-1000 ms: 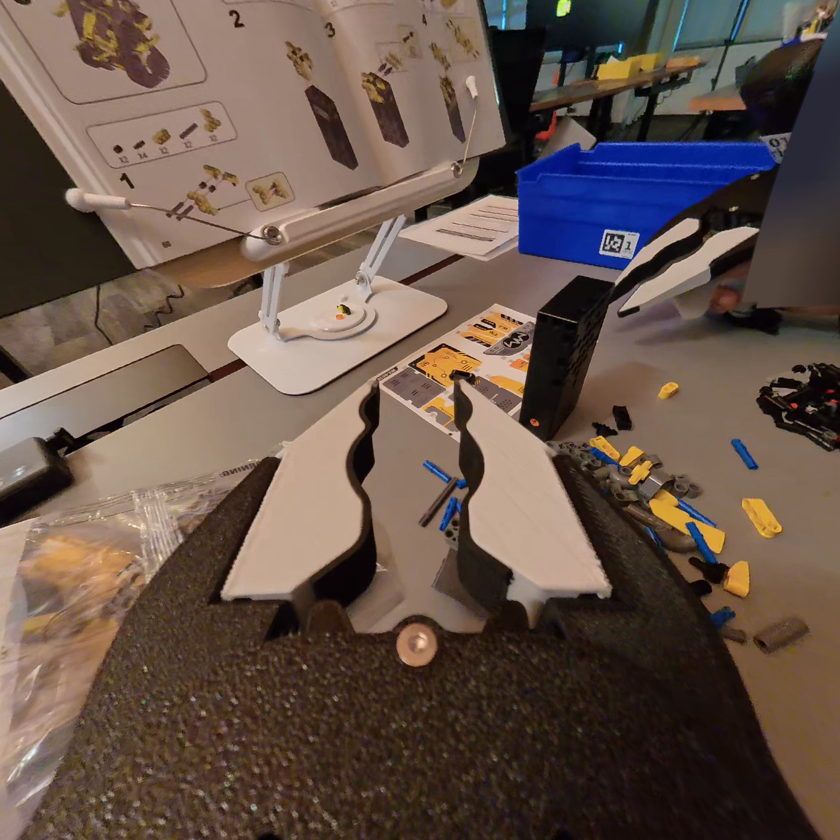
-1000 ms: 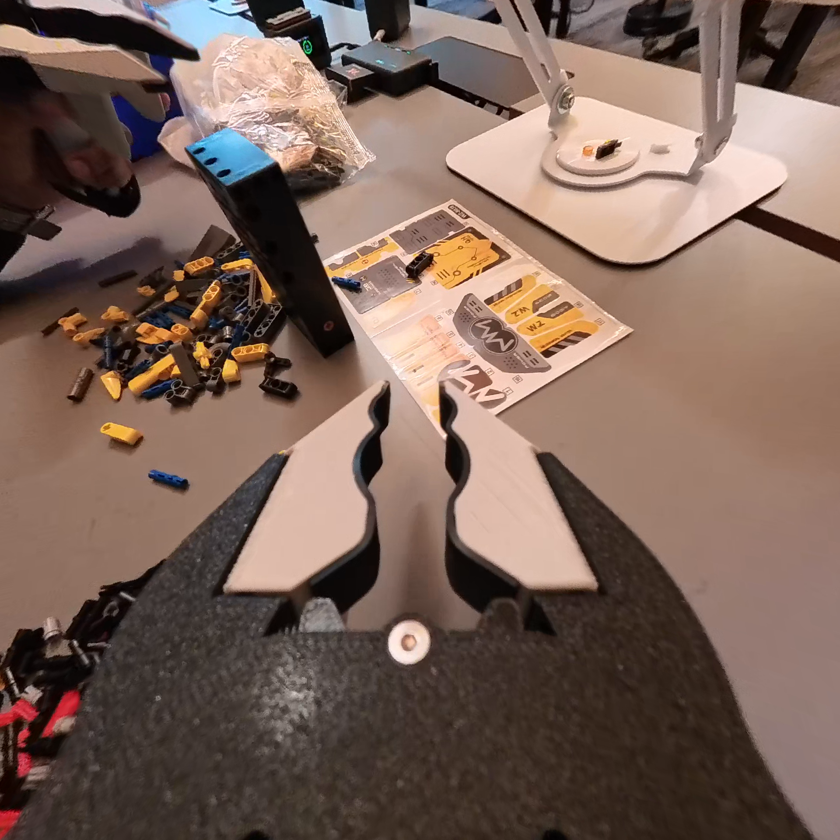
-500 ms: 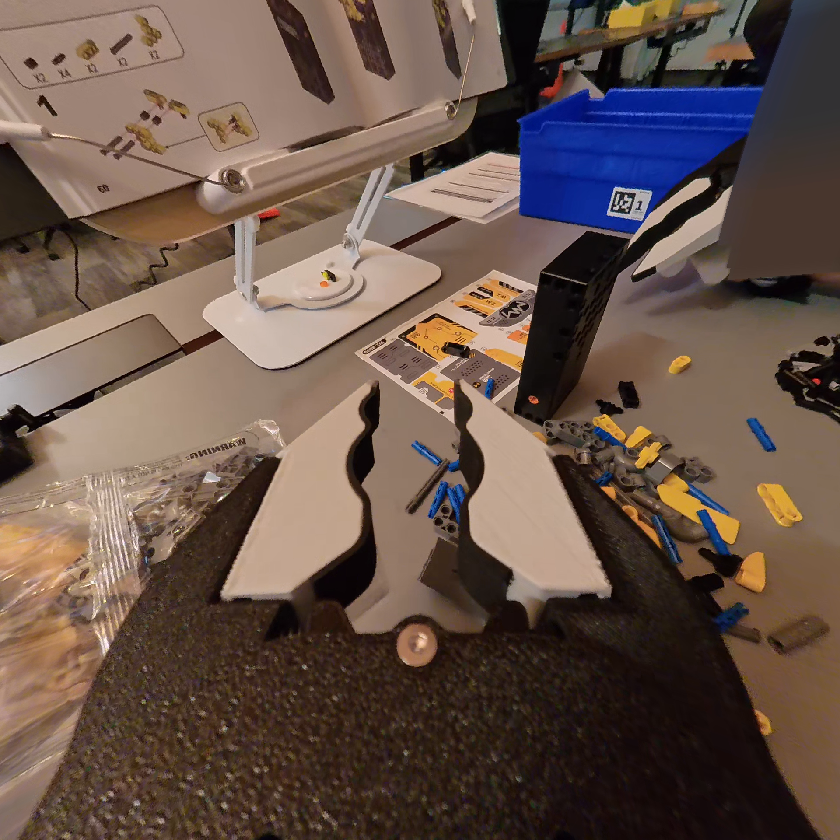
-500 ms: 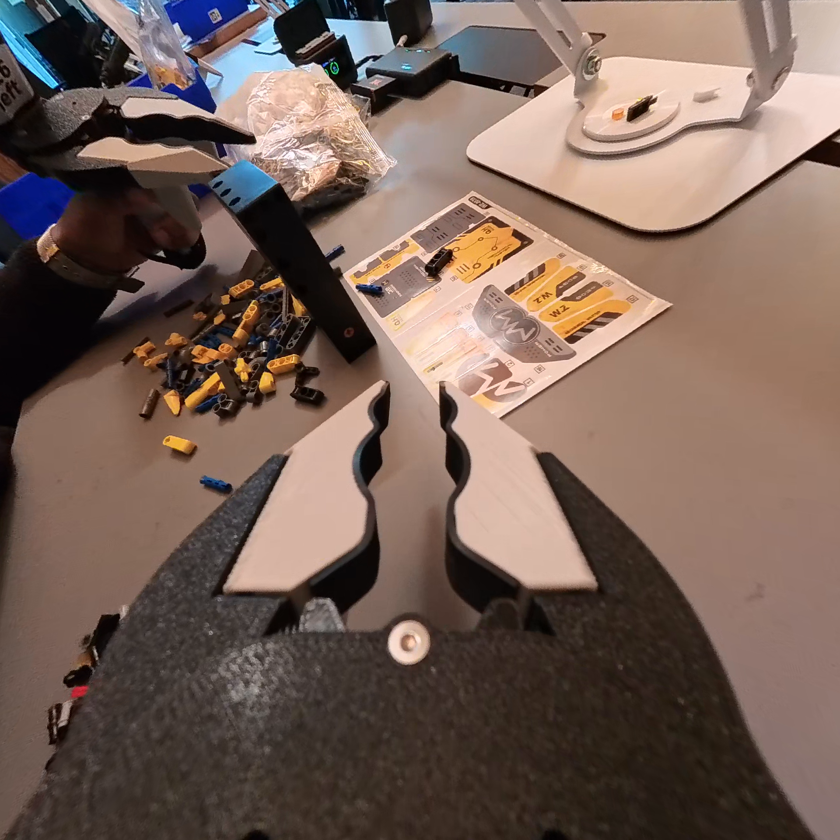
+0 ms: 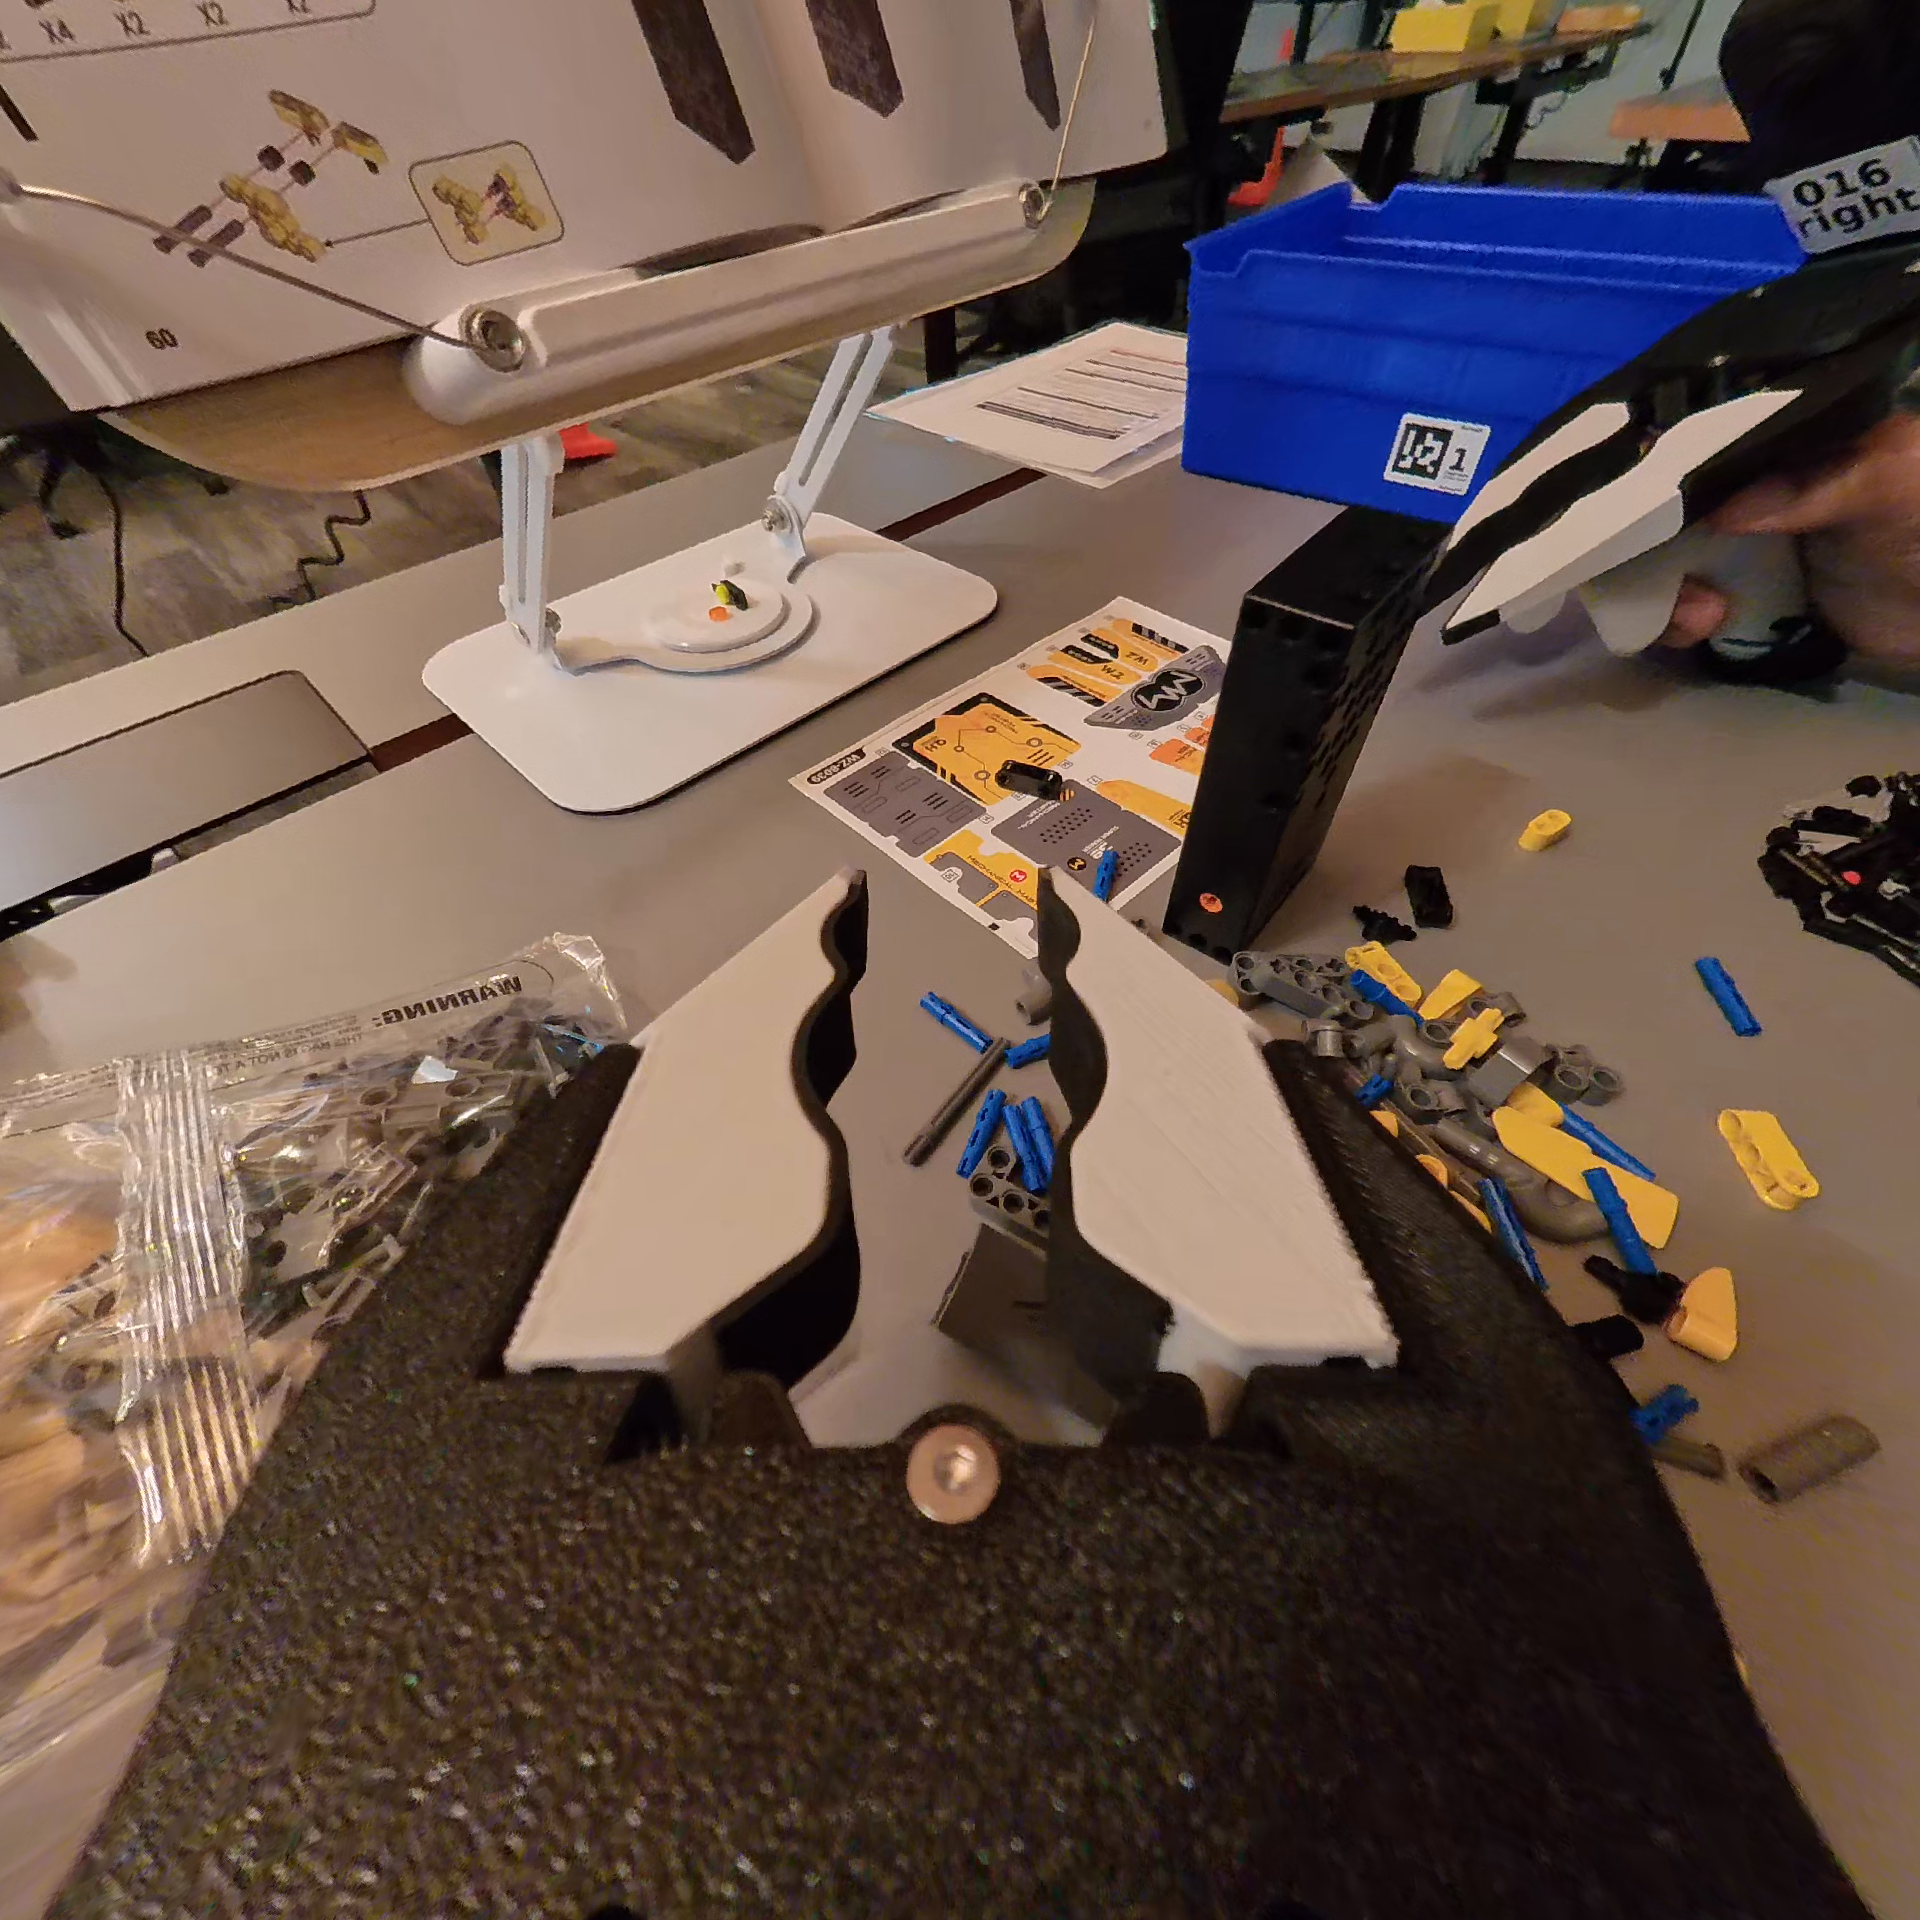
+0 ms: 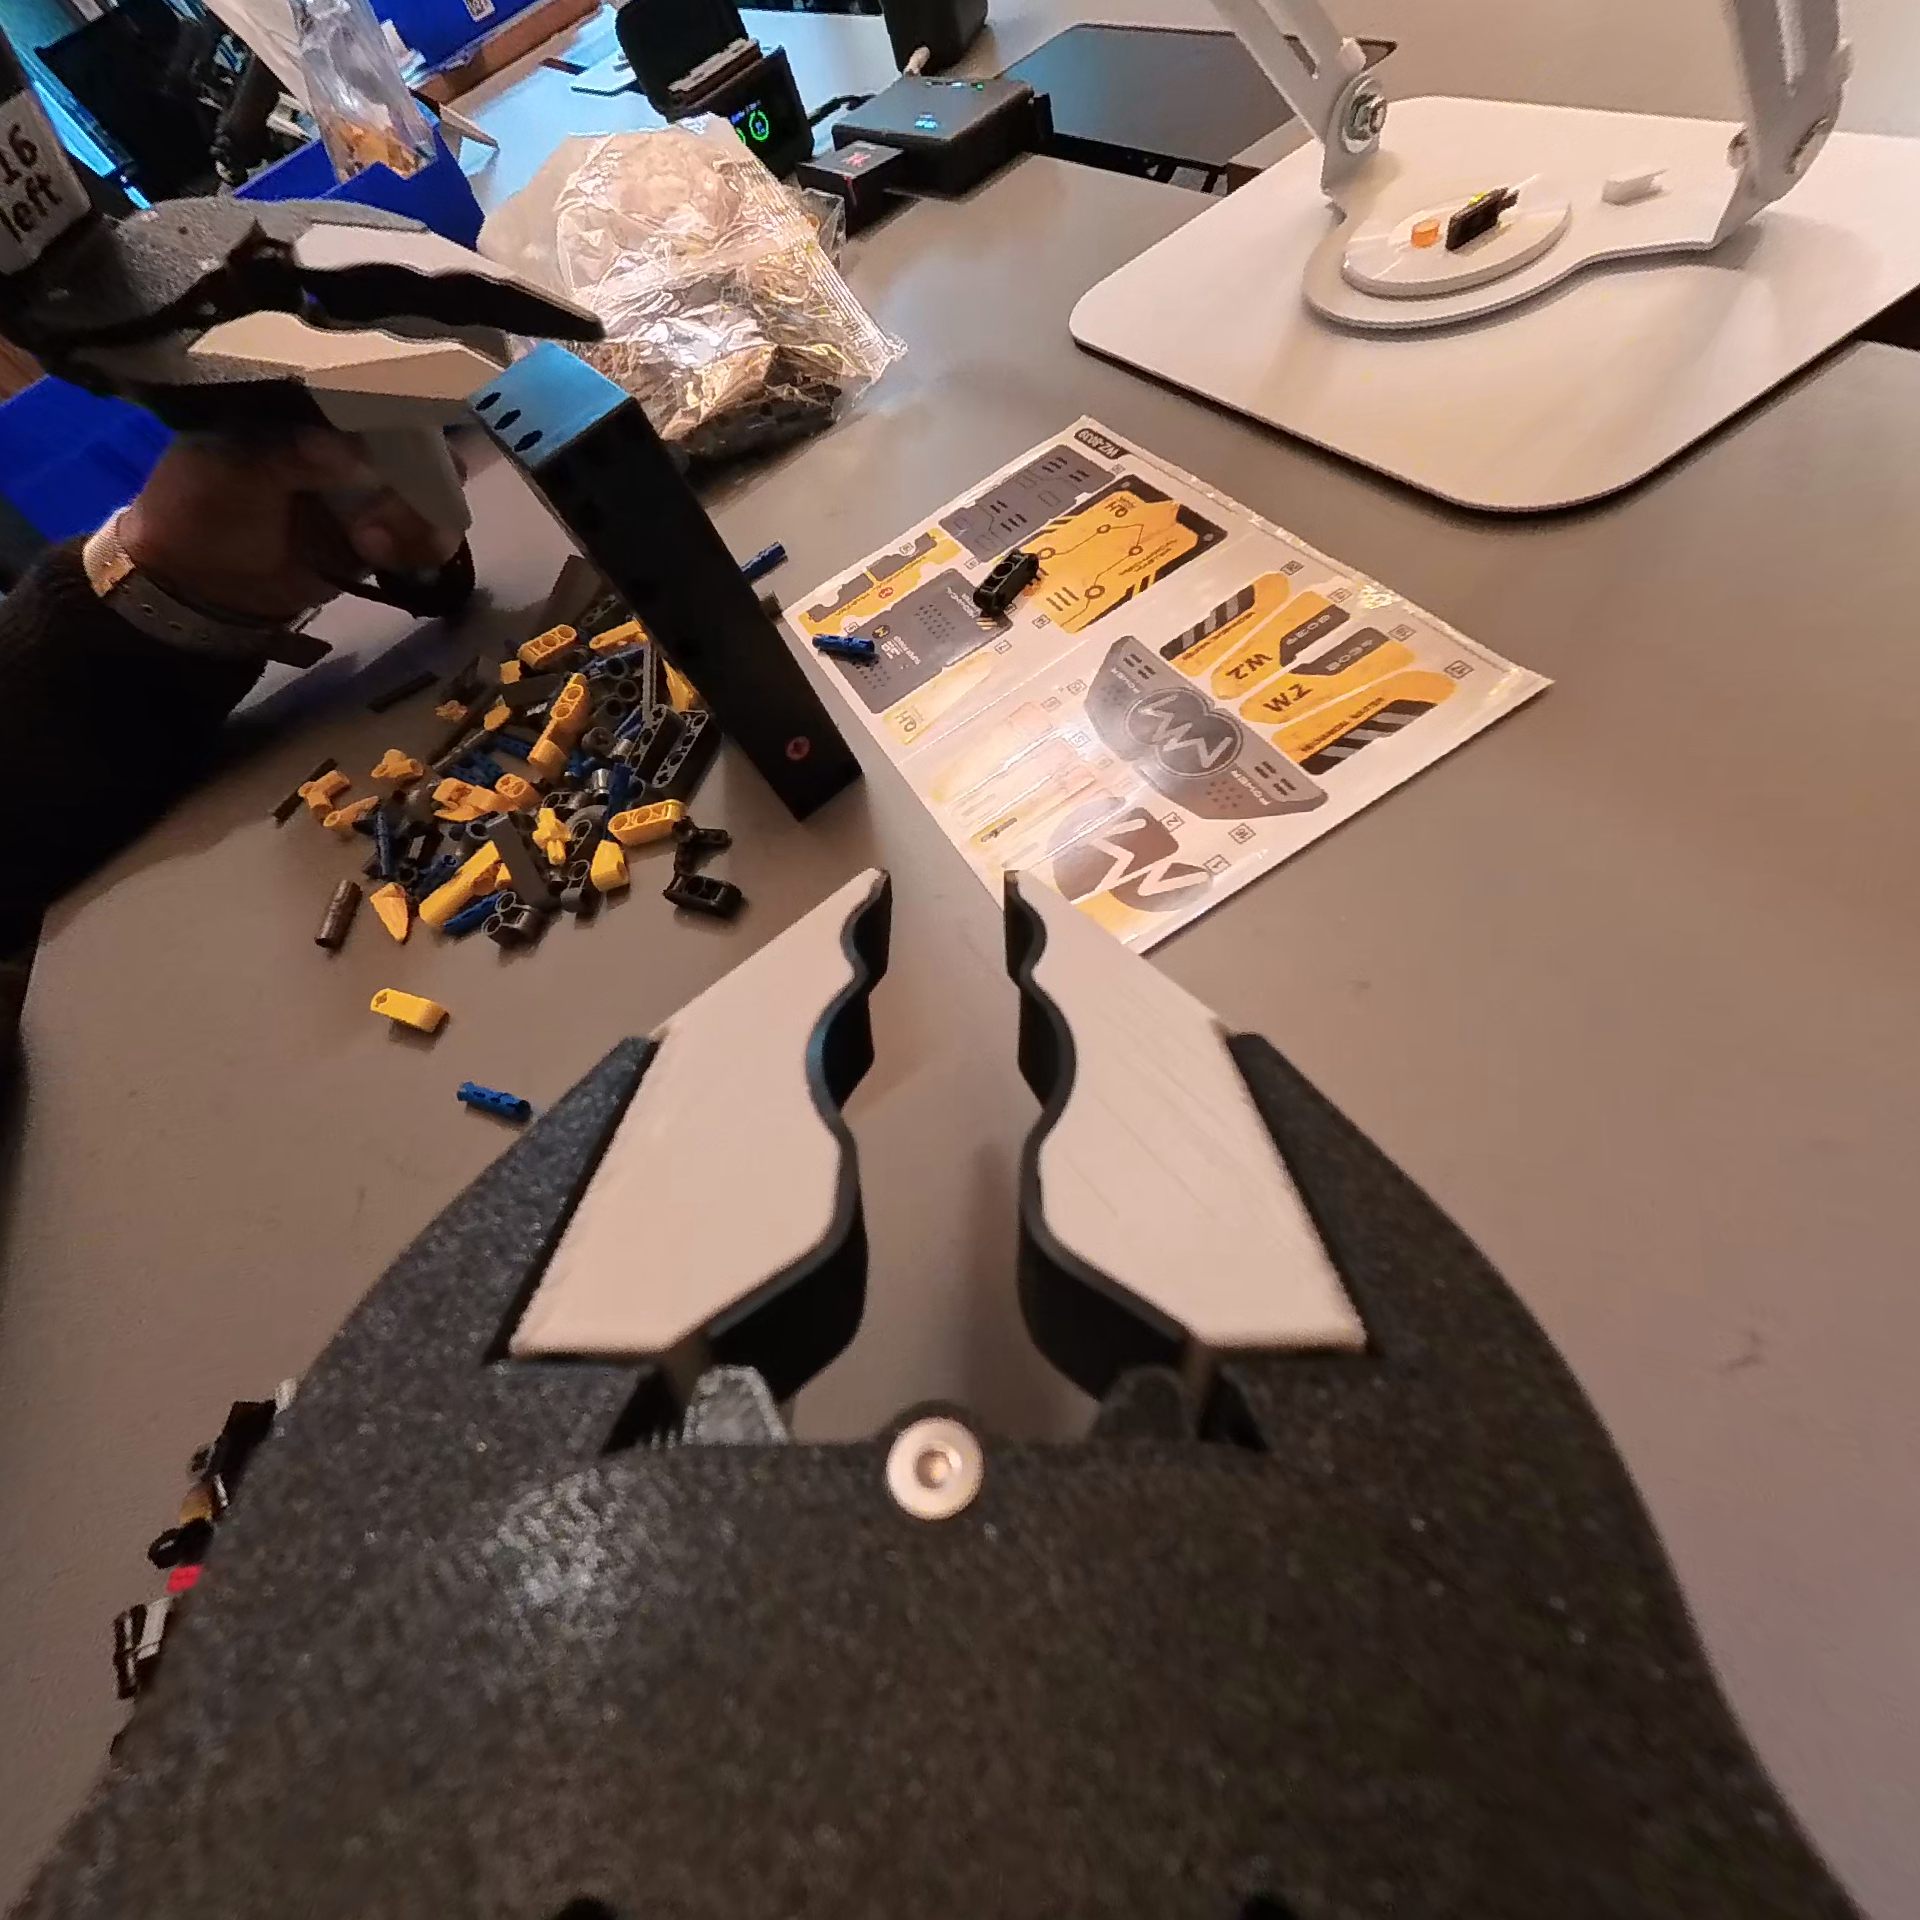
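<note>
My left gripper [image 5: 951, 894] is open and empty, held above a scatter of blue, yellow and grey building pieces [image 5: 1455, 1070] on the grey table [image 5: 520, 894]. A tall black block [image 5: 1288, 727] with holes stands upright just beyond the pieces, beside a sticker sheet [image 5: 1039, 769]. My right gripper [image 6: 945, 894] is open and empty, above bare table near the sticker sheet's [image 6: 1164, 675] near edge. In the right wrist view the black block [image 6: 675, 603] leans beside the pile of pieces [image 6: 540, 790], and the left gripper [image 6: 395, 322] shows above it.
A white stand [image 5: 717, 665] holds an open instruction booklet [image 5: 520, 125]. A blue bin [image 5: 1455, 312] stands at the back right, a clear bag of parts [image 5: 208, 1164] at the left. Dark parts [image 5: 1849, 873] lie at the far right. Electronic boxes [image 6: 935, 125] sit behind. My right tips are about 12 cm from the tall black block [image 5: 1288, 727], my left tips only 8 cm.
The left gripper has moved back and lower, so the bag and the pile show larger. The right gripper has pulled back and turned left, bringing the left gripper and hand further into its view.
</note>
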Demonstrator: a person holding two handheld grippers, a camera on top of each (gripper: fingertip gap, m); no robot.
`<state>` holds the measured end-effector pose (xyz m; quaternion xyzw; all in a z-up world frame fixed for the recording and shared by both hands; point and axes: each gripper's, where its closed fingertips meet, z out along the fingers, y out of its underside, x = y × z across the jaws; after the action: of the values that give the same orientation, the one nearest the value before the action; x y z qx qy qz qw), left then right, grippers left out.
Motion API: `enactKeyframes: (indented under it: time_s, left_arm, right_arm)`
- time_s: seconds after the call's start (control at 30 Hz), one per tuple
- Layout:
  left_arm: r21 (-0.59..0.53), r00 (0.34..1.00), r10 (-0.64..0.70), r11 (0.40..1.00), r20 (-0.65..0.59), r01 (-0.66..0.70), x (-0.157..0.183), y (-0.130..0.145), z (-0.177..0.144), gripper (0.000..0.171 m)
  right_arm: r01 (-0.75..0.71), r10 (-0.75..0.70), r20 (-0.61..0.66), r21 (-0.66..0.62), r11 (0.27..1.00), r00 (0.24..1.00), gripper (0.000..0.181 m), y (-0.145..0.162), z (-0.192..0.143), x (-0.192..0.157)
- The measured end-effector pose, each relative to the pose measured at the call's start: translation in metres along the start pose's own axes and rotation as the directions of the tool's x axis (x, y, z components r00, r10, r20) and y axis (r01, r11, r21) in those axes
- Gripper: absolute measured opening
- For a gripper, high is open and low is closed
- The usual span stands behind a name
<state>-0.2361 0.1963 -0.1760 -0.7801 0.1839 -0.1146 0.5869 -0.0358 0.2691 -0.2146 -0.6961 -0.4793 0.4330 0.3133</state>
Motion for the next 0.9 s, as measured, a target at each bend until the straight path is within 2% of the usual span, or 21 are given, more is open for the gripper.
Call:
enactKeyframes:
  time_s: [0.9]
  left_arm:
    - [-0.011,1.000,0.013,1.000,0.009,-0.013,0.0011,-0.0008,0.0003,0.031]
  right_arm:
    - [-0.076,0.074,0.076,0.023,0.997,0.994,0.021,-0.0028,-0.0012,-0.0059]
